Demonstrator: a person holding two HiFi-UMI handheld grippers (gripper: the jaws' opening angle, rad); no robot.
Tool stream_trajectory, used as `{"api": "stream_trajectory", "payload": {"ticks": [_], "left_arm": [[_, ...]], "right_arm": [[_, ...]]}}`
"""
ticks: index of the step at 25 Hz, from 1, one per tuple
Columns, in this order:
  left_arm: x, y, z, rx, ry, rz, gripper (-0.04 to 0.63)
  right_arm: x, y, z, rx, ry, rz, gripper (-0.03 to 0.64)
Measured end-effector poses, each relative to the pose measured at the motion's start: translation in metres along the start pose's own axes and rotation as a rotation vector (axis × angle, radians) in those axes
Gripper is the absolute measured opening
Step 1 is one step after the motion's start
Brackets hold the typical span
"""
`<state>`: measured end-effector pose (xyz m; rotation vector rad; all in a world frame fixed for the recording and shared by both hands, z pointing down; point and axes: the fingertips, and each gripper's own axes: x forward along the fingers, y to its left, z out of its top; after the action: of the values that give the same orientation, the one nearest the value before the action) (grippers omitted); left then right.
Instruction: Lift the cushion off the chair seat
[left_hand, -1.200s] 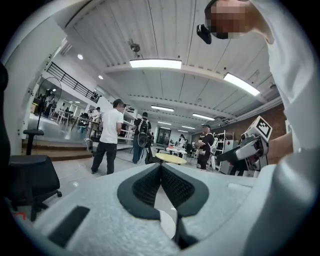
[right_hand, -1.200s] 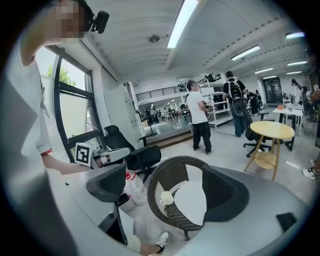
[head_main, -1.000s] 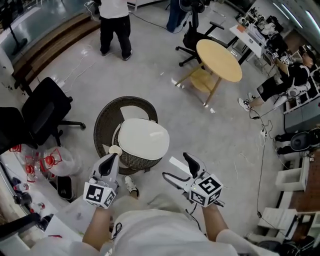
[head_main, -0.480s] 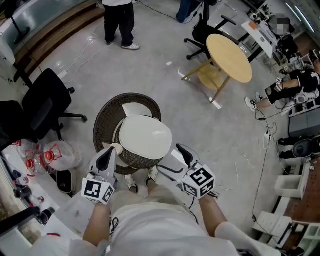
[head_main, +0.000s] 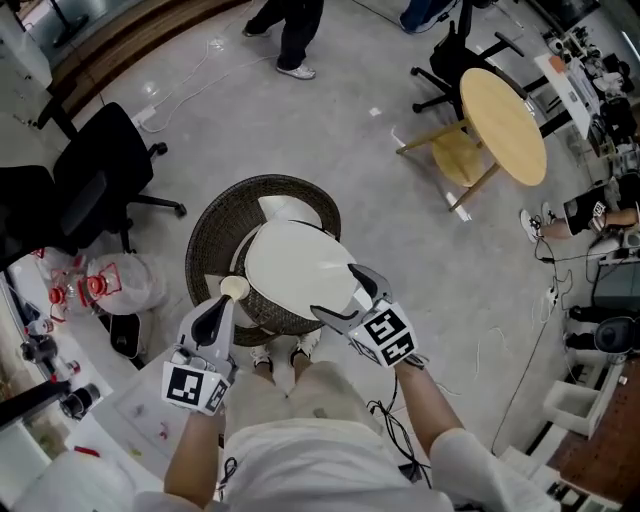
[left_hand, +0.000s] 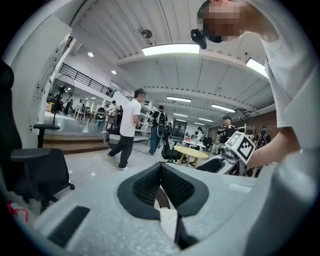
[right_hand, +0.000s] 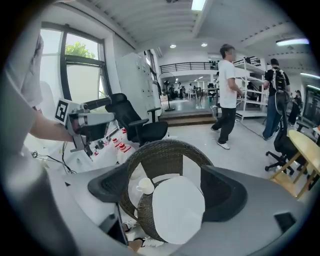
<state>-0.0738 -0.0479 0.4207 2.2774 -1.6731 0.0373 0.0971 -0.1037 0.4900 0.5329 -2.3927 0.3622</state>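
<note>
A round white cushion (head_main: 295, 268) lies on the seat of a dark wicker tub chair (head_main: 215, 235). My right gripper (head_main: 340, 293) is open at the cushion's near right edge, with one finger on each side of the rim. In the right gripper view the cushion (right_hand: 177, 207) fills the gap between the open jaws (right_hand: 167, 192). My left gripper (head_main: 218, 312) is shut with nothing in it, just short of the chair's near left rim, beside a small cream round object (head_main: 233, 288). In the left gripper view only a thin slit shows between its pads (left_hand: 165, 200).
A black office chair (head_main: 100, 180) stands left of the wicker chair, with a clear bag of red-capped bottles (head_main: 95, 290) below it. A round wooden table (head_main: 505, 125) is at the far right. A person (head_main: 295, 30) stands at the top. Cables trail on the right floor.
Both grippers have moved forward to the chair. The right one swung left from the bare floor onto the cushion's right edge. The left one rose to the near left rim.
</note>
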Motion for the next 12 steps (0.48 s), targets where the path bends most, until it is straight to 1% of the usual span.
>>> {"api": "stream_trajectory", "payload": {"ticks": [3, 4, 6, 9, 12], "left_arm": [[0.010, 0.002, -0.019, -0.022, 0.013, 0.032, 0.015], [0.014, 0.005, -0.027, -0.033, 0.017, 0.041, 0.015], [0.024, 0.011, -0.044, -0.052, 0.026, 0.053, 0.015], [0.038, 0.023, -0.070, -0.072, 0.033, 0.062, 0.015], [0.049, 0.036, -0.095, -0.088, 0.032, 0.075, 0.015]], "right_arm": [[0.039, -0.019, -0.021, -0.033, 0.053, 0.038, 0.430], [0.055, -0.024, -0.029, -0.050, 0.074, 0.050, 0.412], [0.087, -0.036, -0.042, -0.083, 0.104, 0.068, 0.397], [0.140, -0.055, -0.064, -0.122, 0.141, 0.073, 0.397], [0.194, -0.073, -0.096, -0.176, 0.208, 0.070, 0.397]]}}
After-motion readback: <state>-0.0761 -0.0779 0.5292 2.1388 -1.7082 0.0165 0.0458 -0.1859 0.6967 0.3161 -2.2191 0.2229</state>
